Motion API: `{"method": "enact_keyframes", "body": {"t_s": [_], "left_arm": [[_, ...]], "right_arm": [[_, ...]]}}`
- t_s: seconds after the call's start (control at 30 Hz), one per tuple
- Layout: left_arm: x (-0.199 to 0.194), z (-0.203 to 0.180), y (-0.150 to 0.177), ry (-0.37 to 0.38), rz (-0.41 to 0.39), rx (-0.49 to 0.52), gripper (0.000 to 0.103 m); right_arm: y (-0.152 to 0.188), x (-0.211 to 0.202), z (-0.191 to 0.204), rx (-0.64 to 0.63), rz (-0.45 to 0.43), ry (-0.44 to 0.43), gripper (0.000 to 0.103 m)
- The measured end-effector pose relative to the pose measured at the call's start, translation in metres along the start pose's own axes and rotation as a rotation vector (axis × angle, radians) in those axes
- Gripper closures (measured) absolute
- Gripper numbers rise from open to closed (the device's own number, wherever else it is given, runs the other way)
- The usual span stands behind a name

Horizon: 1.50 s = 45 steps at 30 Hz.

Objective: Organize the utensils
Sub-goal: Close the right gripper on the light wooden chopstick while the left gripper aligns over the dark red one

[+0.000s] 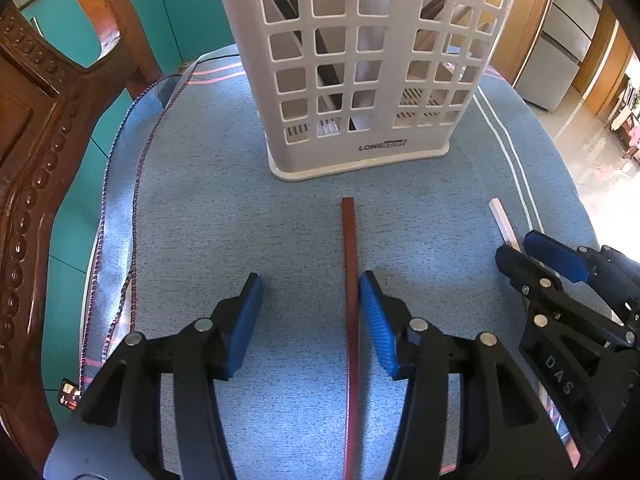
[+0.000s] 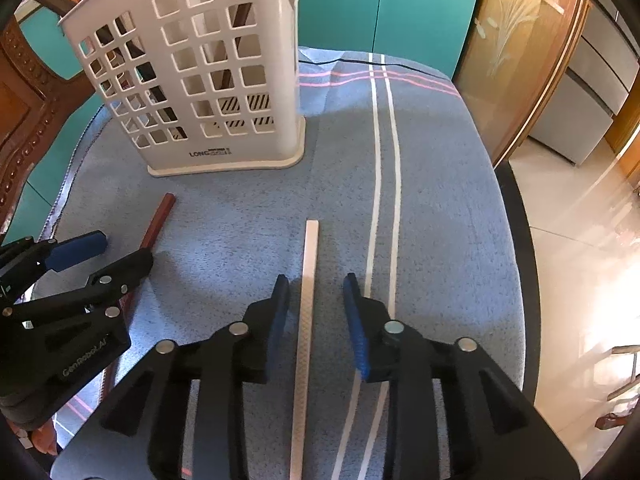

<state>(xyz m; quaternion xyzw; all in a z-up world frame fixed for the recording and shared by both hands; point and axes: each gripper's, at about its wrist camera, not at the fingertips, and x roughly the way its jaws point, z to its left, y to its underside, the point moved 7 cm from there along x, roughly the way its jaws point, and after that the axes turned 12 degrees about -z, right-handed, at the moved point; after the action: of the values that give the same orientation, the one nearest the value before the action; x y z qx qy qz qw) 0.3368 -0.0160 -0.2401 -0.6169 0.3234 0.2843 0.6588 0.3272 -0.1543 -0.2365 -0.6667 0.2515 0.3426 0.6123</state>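
A white perforated utensil basket [image 1: 360,64] stands upright at the far side of the blue cloth; it also shows in the right wrist view [image 2: 200,80], with dark and white sticks inside. A red-brown chopstick [image 1: 350,280] lies flat between the open jaws of my left gripper [image 1: 310,292], close to the right pad. A white chopstick [image 2: 307,300] lies flat between the open jaws of my right gripper [image 2: 316,292]. Neither stick is touched. The white chopstick [image 1: 504,224] and right gripper [image 1: 524,250] show at the right of the left wrist view. The left gripper [image 2: 116,248] and red-brown chopstick [image 2: 160,220] show at the left of the right wrist view.
The blue cloth [image 2: 440,220] with white and pink stripes covers a round table. A carved wooden chair [image 1: 36,160] stands close on the left. A teal cabinet [image 2: 384,4] is behind the table. The table's edge drops to a shiny floor [image 2: 580,240] on the right.
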Motion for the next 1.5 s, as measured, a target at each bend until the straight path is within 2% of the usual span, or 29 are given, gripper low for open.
{"method": "enact_keyframes", "body": {"t_s": [0.2,0.33,0.93,1.3,1.5], "left_arm": [[0.000,0.000,0.000,0.001,0.000,-0.001,0.051],[0.001,0.002,0.000,-0.024,-0.003,-0.005,0.042],[0.002,0.003,-0.001,-0.025,-0.005,-0.012,0.040],[0.003,0.011,0.000,-0.019,-0.004,-0.068,0.036],[0.004,0.011,-0.001,-0.030,-0.004,-0.046,0.036]], "right_arm": [[0.002,-0.003,0.006,-0.003,0.002,0.010,0.071],[0.003,-0.006,0.006,-0.007,0.004,0.009,0.071],[0.004,-0.006,0.007,-0.012,0.002,0.006,0.071],[0.004,-0.006,0.006,-0.014,0.001,0.006,0.071],[0.004,-0.006,0.007,-0.014,0.001,0.006,0.071]]}}
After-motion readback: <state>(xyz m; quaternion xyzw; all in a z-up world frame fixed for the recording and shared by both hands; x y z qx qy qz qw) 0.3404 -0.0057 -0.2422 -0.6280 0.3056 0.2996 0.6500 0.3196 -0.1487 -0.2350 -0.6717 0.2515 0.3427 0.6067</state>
